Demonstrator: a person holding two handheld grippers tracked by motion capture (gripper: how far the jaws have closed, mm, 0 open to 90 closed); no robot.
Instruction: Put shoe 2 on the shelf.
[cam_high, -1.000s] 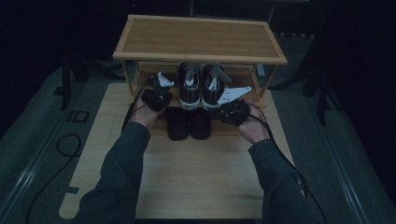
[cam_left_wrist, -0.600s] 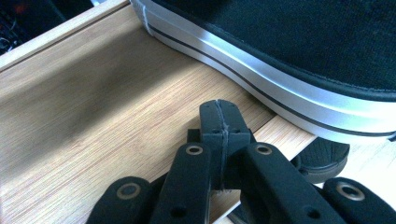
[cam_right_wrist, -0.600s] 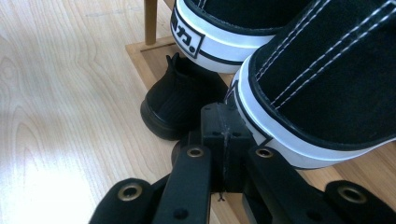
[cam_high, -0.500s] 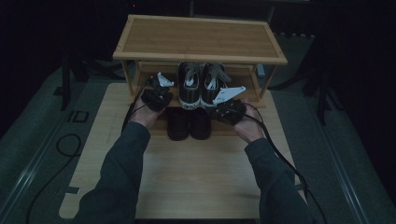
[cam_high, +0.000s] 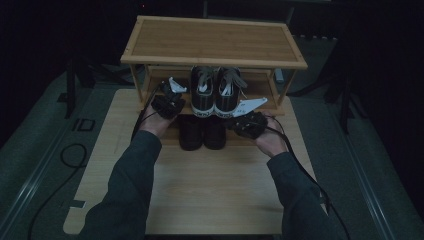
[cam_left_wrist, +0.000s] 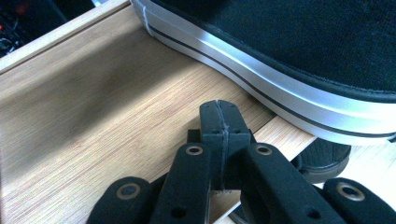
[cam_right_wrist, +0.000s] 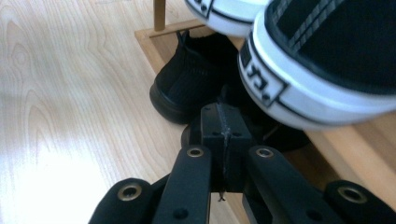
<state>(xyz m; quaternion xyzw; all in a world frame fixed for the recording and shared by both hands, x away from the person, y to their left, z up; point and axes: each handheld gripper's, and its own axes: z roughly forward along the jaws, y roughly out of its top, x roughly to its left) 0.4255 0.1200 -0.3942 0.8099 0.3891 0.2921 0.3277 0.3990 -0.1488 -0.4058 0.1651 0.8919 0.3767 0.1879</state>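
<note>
Sneakers (cam_high: 216, 95) sit heel-out on rack's middle shelf (cam_high: 260, 87), between your grippers; left gripper (cam_high: 172, 85) and right gripper (cam_high: 250, 106) both closed, empty; canvas soft, rubber heel stiff, probably light; pinch heel collar

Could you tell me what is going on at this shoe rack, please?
A person holds the left gripper and the right gripper on either side of a pair of black-and-white sneakers on the middle shelf of a wooden shoe rack. Both sets of jaws are shut and hold nothing. A pair of black shoes sits below the sneakers, heels outward.
</note>
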